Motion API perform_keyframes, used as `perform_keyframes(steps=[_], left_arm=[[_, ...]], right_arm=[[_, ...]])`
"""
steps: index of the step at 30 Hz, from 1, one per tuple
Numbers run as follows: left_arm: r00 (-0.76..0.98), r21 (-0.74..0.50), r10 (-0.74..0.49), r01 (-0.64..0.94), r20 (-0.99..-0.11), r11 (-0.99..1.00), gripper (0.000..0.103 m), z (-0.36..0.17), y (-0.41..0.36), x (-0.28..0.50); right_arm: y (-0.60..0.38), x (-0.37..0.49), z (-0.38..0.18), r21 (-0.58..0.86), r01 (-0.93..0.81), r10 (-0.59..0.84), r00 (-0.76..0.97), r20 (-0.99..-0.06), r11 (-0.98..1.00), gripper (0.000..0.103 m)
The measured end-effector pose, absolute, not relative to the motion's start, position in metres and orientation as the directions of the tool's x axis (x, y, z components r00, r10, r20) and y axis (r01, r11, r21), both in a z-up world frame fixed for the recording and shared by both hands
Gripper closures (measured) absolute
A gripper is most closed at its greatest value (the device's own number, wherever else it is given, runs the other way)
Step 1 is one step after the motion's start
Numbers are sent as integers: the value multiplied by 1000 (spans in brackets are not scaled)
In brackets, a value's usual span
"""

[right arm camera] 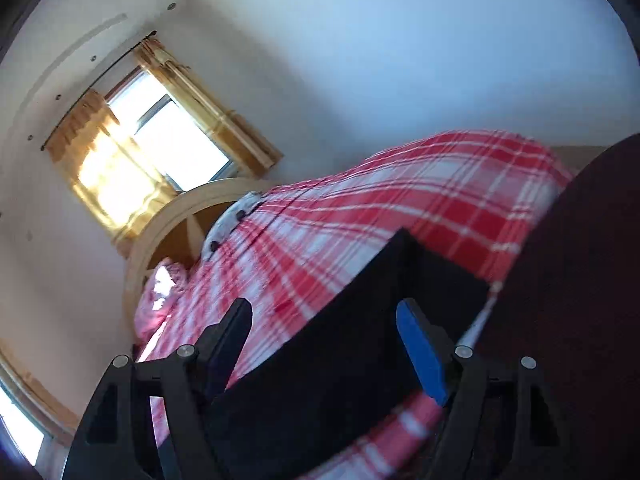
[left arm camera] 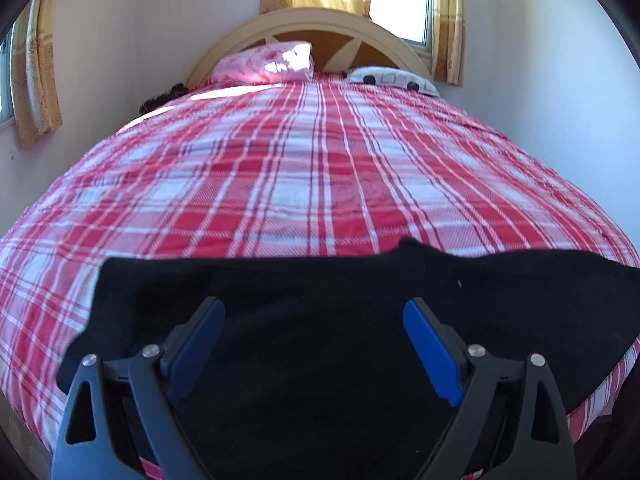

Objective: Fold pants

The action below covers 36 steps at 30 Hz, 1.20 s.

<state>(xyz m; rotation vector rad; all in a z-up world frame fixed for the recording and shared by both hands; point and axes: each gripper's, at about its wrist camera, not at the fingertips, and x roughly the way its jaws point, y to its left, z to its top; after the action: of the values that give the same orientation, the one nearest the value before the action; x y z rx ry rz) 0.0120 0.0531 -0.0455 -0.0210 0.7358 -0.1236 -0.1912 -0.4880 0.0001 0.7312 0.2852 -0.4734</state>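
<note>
The black pants (left arm camera: 320,320) lie flat at the foot end of the bed (left arm camera: 280,168), their long axis running across it, from its left side toward the right edge, square to the line up to the headboard. The left claw (left arm camera: 314,344) hangs just above them, released and holding nothing, pointing up the bed. The right claw (right arm camera: 324,344), also released and empty, views them tilted, so the left looks better placed.

pants (left arm camera: 304,300) | black, folded flat | near edge of red plaid bed (left arm camera: 304,168)
</note>
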Motion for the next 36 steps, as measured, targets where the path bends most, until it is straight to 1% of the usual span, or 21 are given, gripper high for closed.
perform_keyframes(steps=[3, 6, 9, 11, 13, 15, 16, 18, 20, 21, 23, 24, 25, 26, 27, 28, 29, 33, 34, 36], left_arm=[[710, -60, -103, 86, -696, 994, 10, -56, 49, 13], [700, -32, -62, 56, -711, 998, 10, -62, 50, 11], [689, -2, -18, 24, -725, 1000, 10, -67, 53, 12], [690, 8, -5, 16, -724, 1000, 10, -69, 54, 12], [692, 19, 4, 14, -722, 1000, 10, -70, 53, 12], [690, 26, 11, 12, -724, 1000, 9, -71, 52, 12], [689, 28, 13, 11, -725, 1000, 9, -72, 52, 13], [690, 35, 17, 11, -724, 999, 9, -74, 51, 13], [692, 38, 19, 13, -722, 999, 9, -74, 51, 13], [692, 38, 18, 14, -722, 999, 9, -74, 51, 13], [692, 35, 14, 17, -722, 999, 9, -74, 52, 13], [692, 34, 12, 18, -722, 999, 9, -74, 52, 13], [693, 34, 10, 20, -721, 999, 9, -74, 52, 14], [693, 35, 10, 22, -721, 999, 9, -75, 52, 14], [694, 35, 9, 24, -720, 999, 8, -75, 52, 13], [694, 38, 9, 26, -720, 999, 7, -76, 51, 14], [694, 41, 11, 27, -720, 999, 7, -76, 50, 14], [700, 51, 18, 27, -714, 998, 5, -77, 48, 14], [701, 51, 17, 28, -713, 998, 5, -77, 48, 13], [699, 50, 13, 33, -715, 998, 5, -77, 48, 13]], right_arm=[[-532, -195, -11, 529, 560, -318, 817, -481, 638, 27], [-557, -178, -28, 493, 604, -319, 775, -546, 625, 27], [-569, -170, -43, 486, 604, -304, 770, -562, 632, 27], [-571, -160, -52, 470, 609, -285, 755, -591, 638, 27], [-577, -154, -66, 492, 609, -234, 744, -626, 622, 27], [-575, -152, -66, 489, 598, -230, 750, -620, 635, 28], [-573, -151, -68, 501, 588, -201, 752, -628, 635, 29], [-562, -145, -69, 436, 602, -201, 711, -674, 669, 30], [-550, -142, -69, 395, 596, -197, 692, -694, 699, 32], [-546, -141, -70, 402, 590, -178, 689, -702, 700, 34], [-543, -141, -74, 407, 594, -164, 681, -714, 694, 52], [-542, -142, -75, 391, 607, -183, 671, -718, 692, 58], [-543, -143, -75, 383, 615, -196, 667, -719, 689, 72], [-547, -147, -77, 394, 619, -201, 673, -712, 679, 78], [-552, -153, -81, 444, 611, -182, 699, -692, 656, 79], [-558, -160, -85, 506, 598, -158, 728, -667, 621, 83], [-560, -163, -86, 529, 593, -153, 741, -654, 608, 84], [-554, -159, -82, 490, 591, -167, 730, -662, 641, 84], [-550, -156, -80, 476, 590, -178, 729, -661, 652, 90], [-542, -153, -75, 446, 586, -201, 729, -654, 677, 92]])
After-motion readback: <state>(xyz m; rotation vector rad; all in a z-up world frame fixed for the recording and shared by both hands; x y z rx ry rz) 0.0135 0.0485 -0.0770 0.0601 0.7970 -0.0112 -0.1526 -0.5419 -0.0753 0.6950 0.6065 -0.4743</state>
